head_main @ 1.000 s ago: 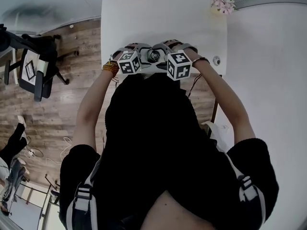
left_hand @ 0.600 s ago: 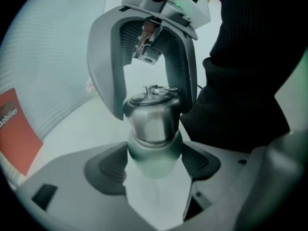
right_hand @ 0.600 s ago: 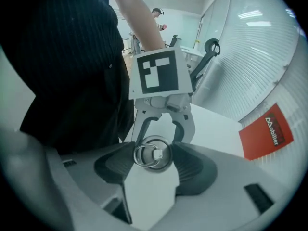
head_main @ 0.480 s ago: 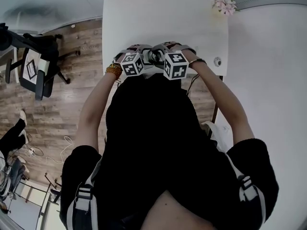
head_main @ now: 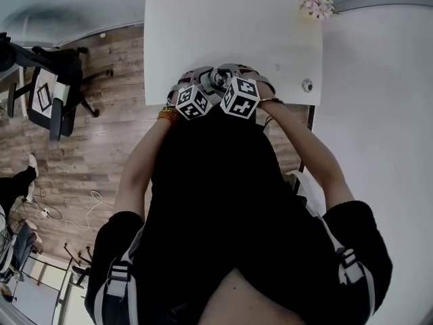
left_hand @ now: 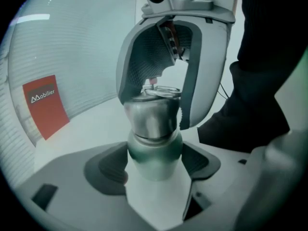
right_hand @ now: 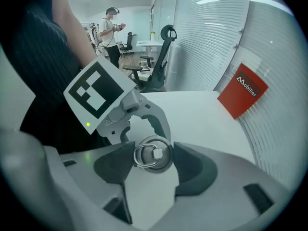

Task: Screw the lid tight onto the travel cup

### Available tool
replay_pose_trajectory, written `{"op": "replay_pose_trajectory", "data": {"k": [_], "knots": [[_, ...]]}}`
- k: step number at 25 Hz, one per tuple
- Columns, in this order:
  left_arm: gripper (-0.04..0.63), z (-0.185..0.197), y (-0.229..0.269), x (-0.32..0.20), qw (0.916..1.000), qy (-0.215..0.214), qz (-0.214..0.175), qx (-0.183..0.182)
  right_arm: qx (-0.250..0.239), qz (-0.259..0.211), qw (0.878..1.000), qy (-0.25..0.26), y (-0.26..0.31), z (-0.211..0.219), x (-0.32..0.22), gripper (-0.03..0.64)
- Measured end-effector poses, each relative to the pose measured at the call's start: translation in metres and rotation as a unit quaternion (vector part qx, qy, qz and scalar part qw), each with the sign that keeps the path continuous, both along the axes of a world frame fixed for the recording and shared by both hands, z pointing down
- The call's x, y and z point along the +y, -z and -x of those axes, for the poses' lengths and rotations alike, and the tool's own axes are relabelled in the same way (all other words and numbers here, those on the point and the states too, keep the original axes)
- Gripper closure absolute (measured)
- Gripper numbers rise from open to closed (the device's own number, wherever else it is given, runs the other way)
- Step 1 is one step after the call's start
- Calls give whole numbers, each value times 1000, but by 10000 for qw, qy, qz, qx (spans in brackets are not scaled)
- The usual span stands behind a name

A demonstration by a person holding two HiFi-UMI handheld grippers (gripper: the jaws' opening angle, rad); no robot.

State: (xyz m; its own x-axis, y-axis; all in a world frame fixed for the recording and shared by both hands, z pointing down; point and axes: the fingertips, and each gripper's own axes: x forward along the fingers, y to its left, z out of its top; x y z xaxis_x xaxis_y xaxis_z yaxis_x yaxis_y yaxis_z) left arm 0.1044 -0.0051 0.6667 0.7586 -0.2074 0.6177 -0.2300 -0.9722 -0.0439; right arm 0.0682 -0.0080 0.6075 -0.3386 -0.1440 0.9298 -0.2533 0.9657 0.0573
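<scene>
The travel cup (left_hand: 154, 129), at the table's (head_main: 203, 32) 6 o'clock edge, was clasped by the jaws of the left gripper (left_hand: 155, 160). Its lid (right_hand: 153, 157), seated on top, was clenched by the jaws of the right gripper (right_hand: 152, 148), just closed upon it.

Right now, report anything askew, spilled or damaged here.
Nothing stands out. The left hand-held gripper clamps the steel travel cup; its ring-topped lid sits square on top, gripped by the right hand-held gripper, whose jaws have just been closing. No spill or dent shows.
</scene>
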Motion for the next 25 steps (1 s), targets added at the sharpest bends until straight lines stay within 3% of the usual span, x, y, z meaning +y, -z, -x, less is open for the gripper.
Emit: {"op": "replay_pose_trajectory", "data": {"k": [3, 7, 12, 16, 20, 25], "knots": [[239, -1, 0, 0, 9999, -111, -70, 16, -155, -52, 9998, -113, 0, 0, 0, 359], [239, 2, 0, 2, 9975, -685, -147, 44, -602, 126, 9967, 528, 6, -3, 6, 282], [239, 3, -3, 3, 9855, -1689, 39, -153, -763, 452, 9880, 1265, 6, -11, 3, 282], [239, 0, -4, 3, 9758, -2156, 210, -299, -647, 544, 9790, 1853, 4, -5, 2, 316], [239, -2, -5, 4, 9754, -2166, 261, -304, -650, 728, 9763, 1933, 2, -1, 10, 351], [241, -2, -2, 3, 9850, -1691, 311, -141, -732, 679, 9860, 1334, 6, -1, 7, 361]]}}
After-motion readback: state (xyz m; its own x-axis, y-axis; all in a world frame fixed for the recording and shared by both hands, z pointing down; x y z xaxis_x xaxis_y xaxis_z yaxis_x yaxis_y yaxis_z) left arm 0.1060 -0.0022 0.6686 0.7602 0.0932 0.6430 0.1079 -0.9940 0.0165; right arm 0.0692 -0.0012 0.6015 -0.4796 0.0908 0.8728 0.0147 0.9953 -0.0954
